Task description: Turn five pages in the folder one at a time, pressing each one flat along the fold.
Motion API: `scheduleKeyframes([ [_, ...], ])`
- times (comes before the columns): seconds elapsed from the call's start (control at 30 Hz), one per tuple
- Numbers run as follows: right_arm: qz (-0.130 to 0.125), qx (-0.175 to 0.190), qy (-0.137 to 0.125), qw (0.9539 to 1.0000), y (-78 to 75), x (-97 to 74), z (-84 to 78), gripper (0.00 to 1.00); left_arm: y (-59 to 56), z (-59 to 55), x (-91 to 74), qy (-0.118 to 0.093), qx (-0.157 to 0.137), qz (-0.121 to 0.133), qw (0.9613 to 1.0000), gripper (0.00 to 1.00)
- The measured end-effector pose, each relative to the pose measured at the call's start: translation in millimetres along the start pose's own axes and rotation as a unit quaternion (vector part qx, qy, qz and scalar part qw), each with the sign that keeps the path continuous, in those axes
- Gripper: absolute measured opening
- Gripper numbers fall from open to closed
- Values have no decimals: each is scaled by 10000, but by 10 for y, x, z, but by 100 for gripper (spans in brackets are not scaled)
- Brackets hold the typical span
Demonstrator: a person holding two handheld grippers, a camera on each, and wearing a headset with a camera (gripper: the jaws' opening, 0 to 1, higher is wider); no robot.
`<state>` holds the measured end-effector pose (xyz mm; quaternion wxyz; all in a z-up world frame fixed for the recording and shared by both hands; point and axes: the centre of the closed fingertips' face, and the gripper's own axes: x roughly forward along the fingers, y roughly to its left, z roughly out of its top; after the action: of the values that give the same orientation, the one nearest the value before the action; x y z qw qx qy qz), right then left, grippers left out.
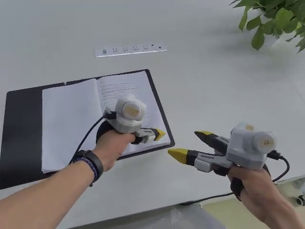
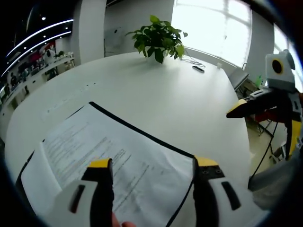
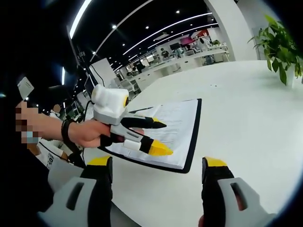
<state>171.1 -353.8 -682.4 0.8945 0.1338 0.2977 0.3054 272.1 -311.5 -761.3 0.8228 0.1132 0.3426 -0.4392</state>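
Light: bright, even, diffuse, from overhead. Head view: tabletop [image 1: 214, 86] pale, near washed out; faint soft shadow beside the plant [image 1: 274, 19]; slight overall softness. Left gripper view: window [image 2: 218, 28] blown to white, sheen on the tabletop below it. Right gripper view: ceiling strip lights [image 3: 142, 30] as bright streaks on a dark ceiling; left side underexposed. Both gripper views: strong fisheye curvature toward the edges; left tool [image 2: 153, 163] and right tool [image 3: 157, 161] soft at close range.
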Motion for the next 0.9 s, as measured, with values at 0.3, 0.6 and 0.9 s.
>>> scheduleKeyframes([
  [0.3,63,-18,129,9999,-34,22,-35,77,-81,-135,160,125,-74,156,9998,72],
  [0.6,163,-44,198,9997,-86,121,2,76,-42,-169,135,27,273,253,9993,68],
  [0.9,319,32,171,9993,-204,322,120,71,-21,-156,131,-38,247,244,9994,63],
])
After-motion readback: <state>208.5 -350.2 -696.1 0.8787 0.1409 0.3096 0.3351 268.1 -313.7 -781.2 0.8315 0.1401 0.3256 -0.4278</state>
